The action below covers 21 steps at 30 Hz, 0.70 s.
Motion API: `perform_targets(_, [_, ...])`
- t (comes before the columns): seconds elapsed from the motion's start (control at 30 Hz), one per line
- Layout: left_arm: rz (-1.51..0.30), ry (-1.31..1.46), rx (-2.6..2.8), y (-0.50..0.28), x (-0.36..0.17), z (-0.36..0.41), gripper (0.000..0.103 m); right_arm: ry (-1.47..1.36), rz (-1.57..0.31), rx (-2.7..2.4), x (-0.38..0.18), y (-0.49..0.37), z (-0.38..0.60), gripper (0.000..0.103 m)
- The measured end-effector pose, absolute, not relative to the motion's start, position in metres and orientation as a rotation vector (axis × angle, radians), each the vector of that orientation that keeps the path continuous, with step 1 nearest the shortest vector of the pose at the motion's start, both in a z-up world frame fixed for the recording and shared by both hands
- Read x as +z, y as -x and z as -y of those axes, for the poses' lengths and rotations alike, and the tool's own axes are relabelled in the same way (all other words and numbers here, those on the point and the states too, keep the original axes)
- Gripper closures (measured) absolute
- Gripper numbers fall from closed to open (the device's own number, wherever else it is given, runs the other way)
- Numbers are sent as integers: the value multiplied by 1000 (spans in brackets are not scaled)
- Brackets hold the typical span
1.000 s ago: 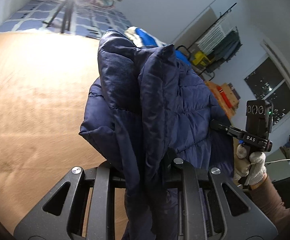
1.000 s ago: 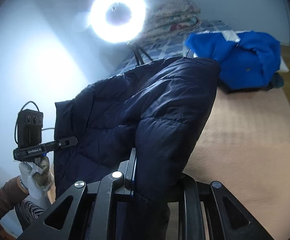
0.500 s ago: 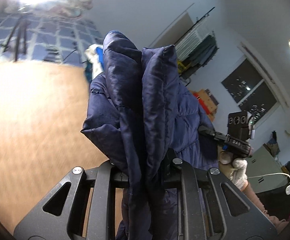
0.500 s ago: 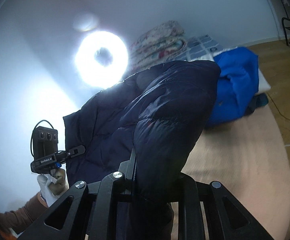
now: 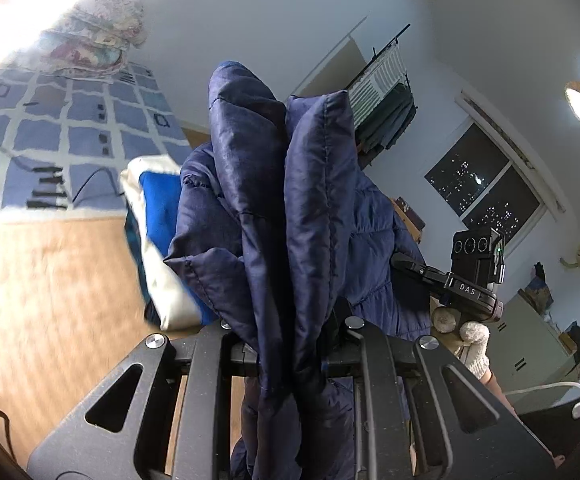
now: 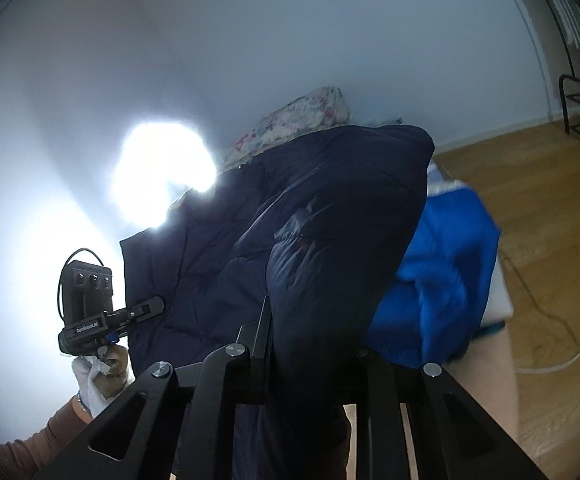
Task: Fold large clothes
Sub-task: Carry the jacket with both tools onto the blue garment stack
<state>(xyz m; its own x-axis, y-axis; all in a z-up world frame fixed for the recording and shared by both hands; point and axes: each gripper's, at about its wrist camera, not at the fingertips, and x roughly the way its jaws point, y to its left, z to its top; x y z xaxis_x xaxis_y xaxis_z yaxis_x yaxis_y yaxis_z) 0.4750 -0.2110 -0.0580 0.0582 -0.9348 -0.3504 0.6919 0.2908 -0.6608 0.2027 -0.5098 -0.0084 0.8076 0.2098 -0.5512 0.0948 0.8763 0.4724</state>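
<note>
Navy puffer jacket (image 5: 290, 208): held aloft, spanning between both grippers, hanging below. Left gripper (image 5: 290, 344) fingers pinching bunched edge; right gripper (image 6: 309, 356) fingers likewise pinching. Blue garment (image 6: 441, 280) beyond, lower

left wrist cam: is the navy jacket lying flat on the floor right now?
No. The navy jacket hangs bunched up off the floor, pinched in the left gripper.

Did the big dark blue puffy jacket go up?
Yes. The dark blue puffy jacket has risen: in the right wrist view it now hides more of the bright ring light behind it.
</note>
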Motion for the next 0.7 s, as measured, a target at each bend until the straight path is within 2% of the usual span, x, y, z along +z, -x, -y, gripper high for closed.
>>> perform_targets(0.47, [-801,347,-1221,-535,-50,302,87,-430,-644,7,5,-288,587,87])
perform_targets(0.7, [-827,319,-1133,-562,-76,354,87,-396,-693,-45,-16,-328,621,87])
